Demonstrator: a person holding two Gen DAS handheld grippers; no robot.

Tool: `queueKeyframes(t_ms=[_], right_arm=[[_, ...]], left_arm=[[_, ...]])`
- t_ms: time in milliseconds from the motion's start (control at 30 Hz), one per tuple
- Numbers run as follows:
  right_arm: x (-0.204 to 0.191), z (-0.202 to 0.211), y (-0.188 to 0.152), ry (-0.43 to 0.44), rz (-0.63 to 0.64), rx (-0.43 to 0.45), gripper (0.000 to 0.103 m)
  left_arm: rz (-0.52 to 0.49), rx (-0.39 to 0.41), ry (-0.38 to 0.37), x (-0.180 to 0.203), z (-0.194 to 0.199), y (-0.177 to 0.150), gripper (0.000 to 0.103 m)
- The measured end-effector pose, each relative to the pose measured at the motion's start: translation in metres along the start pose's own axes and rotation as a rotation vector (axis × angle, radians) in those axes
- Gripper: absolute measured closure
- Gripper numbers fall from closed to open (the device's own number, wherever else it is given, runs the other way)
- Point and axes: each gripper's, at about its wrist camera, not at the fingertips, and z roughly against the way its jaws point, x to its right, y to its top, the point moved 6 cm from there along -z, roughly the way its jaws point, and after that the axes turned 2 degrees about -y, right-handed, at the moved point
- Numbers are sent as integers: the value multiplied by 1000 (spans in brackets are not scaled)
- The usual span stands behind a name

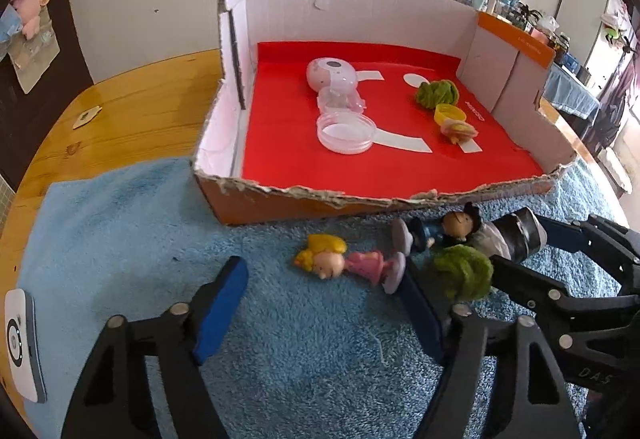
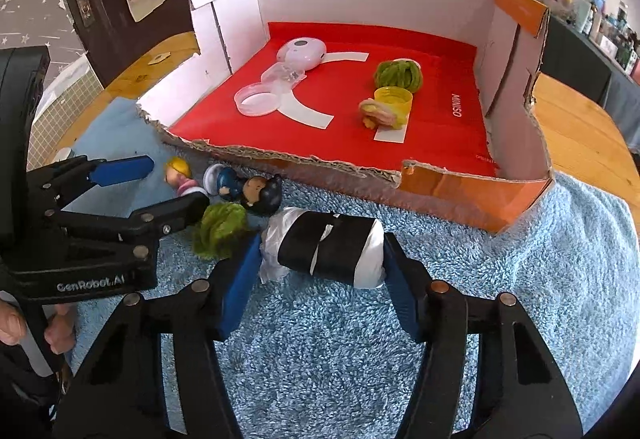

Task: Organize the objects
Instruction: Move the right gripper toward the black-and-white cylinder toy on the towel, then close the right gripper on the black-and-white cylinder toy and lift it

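The right gripper [image 2: 322,275] is clamping the black-and-white taped roll [image 2: 326,249] end to end on the blue towel [image 2: 520,259], at six o'clock from the cardboard tray [image 2: 472,195]; seemingly light and slightly yielding, while the left gripper [image 1: 324,303] is standing apart, empty.

Under your grippers lies a shaggy blue cloth towel [image 2: 500,279] on glossy varnished wood, the table [image 1: 132,111]. The box [image 2: 460,195], upper centre, is rough torn cardboard lined with smooth red paper; your roll [image 2: 332,247] looks like glossy plastic film.
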Motion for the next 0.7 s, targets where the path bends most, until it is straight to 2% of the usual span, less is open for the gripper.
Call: queueKeyframes(t_ms=[200, 700], right_arm=[[0, 4, 0, 5, -9, 7, 46], [-2, 7, 0, 15, -9, 17, 46]], left_arm=[[20, -1, -32, -3, 3, 2, 51], [52, 32, -60, -4, 10, -6, 51]])
